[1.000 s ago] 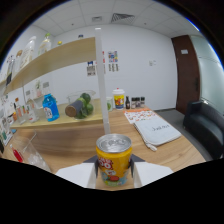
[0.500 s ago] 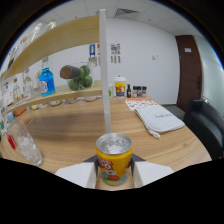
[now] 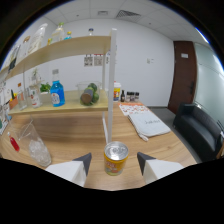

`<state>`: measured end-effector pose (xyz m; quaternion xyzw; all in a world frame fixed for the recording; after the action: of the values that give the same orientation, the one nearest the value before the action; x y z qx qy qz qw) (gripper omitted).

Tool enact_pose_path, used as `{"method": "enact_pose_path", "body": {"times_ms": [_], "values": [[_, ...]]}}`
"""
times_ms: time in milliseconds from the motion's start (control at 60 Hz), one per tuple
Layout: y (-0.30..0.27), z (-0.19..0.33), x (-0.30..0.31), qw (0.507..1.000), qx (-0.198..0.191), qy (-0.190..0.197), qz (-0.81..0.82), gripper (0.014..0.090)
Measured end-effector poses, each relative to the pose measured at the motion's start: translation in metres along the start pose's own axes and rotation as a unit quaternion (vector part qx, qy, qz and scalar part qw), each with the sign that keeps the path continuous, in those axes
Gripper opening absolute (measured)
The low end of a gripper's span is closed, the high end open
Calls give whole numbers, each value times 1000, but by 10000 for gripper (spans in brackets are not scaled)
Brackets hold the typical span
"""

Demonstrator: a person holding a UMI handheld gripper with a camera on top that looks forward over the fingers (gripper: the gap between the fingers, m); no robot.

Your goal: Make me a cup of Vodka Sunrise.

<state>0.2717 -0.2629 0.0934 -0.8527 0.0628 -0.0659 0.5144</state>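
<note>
A yellow drink can (image 3: 116,158) with a silver top stands upright on the wooden table (image 3: 75,132), between the fingers of my gripper (image 3: 114,161). The gripper is open, with a small gap between the can and the fingertips (image 3: 84,161) on each side. To the left of the fingers stands a clear glass (image 3: 33,145) with ice in it. A small red item (image 3: 15,145) lies beside that glass.
A white upright post (image 3: 109,90) of the shelf rises just beyond the can. The shelf holds a blue bottle (image 3: 57,93), green fruit (image 3: 89,95) and small bottles (image 3: 129,95). A white booklet (image 3: 147,125) lies beyond the right finger. A dark armchair (image 3: 200,131) stands further right.
The fingers held the can before; now they have spread apart and the can stands free on the table. The view has swung and the shelf post is closer.
</note>
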Motion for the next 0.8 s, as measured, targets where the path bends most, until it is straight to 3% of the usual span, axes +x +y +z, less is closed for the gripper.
{"method": "enact_pose_path", "body": {"times_ms": [183, 333, 567, 783, 800], "values": [[-45, -64, -45, 999, 47, -18, 6, 859], [-37, -95, -108, 998, 48, -46, 15, 855], [-3, -107, -195, 996, 27, -81, 5, 865], [-58, -103, -260, 992, 67, -109, 3, 865], [-63, -101, -265, 991, 70, -110, 3, 824]]}}
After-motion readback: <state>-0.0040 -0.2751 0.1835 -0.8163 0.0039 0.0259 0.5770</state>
